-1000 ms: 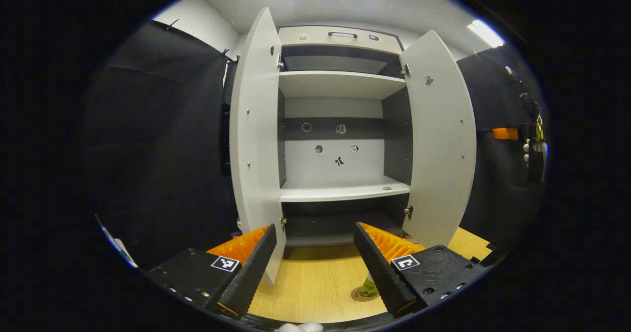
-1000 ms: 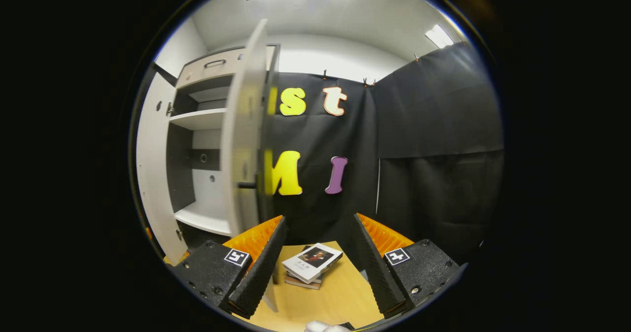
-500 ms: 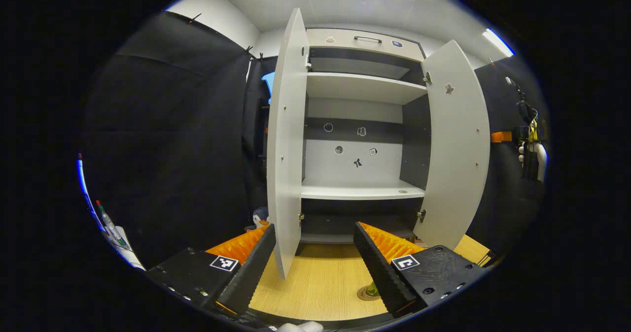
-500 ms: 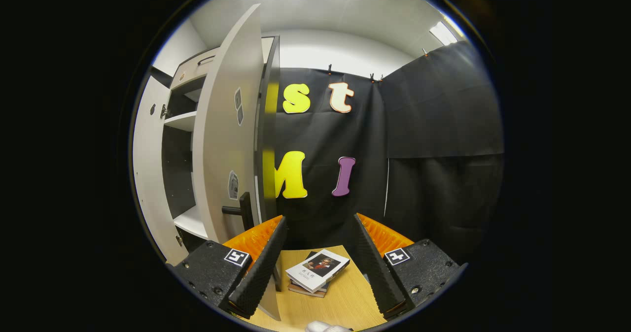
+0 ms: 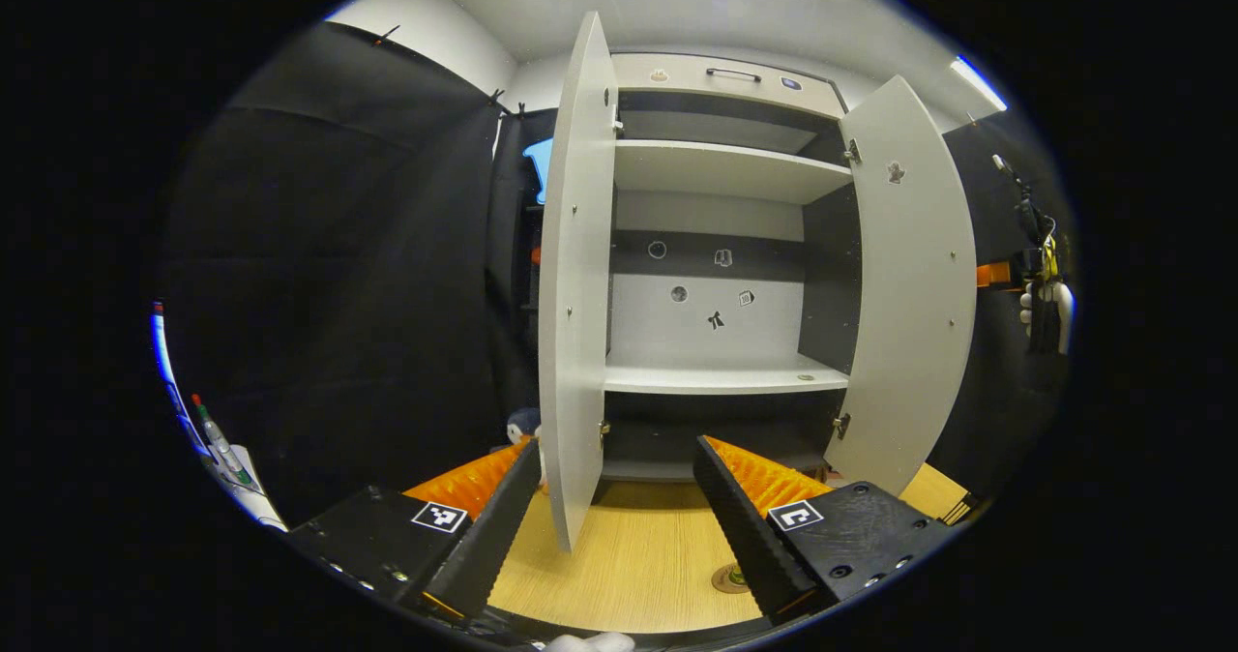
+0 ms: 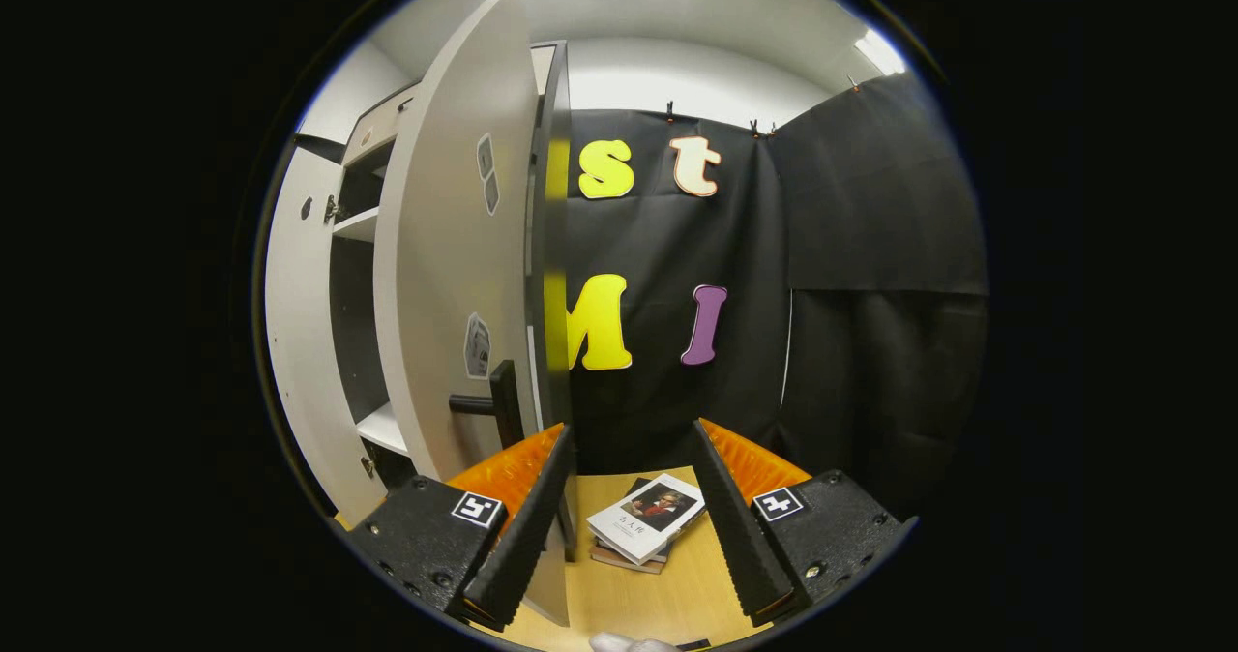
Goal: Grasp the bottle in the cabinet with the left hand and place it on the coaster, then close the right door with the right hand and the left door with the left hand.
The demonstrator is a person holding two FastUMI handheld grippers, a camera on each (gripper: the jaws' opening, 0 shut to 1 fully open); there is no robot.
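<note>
Your jaws gape empty on both grippers; the right gripper (image 6: 633, 521) sits beside the half-open right door (image 6: 445, 275).

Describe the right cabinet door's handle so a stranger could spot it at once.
Start at the tall pale cabinet standing on the wooden table. Its right door swings outward, and low on the outer face sits the handle. It is a dark bar jutting out, unlike the flat grey stickers nearby.
</note>
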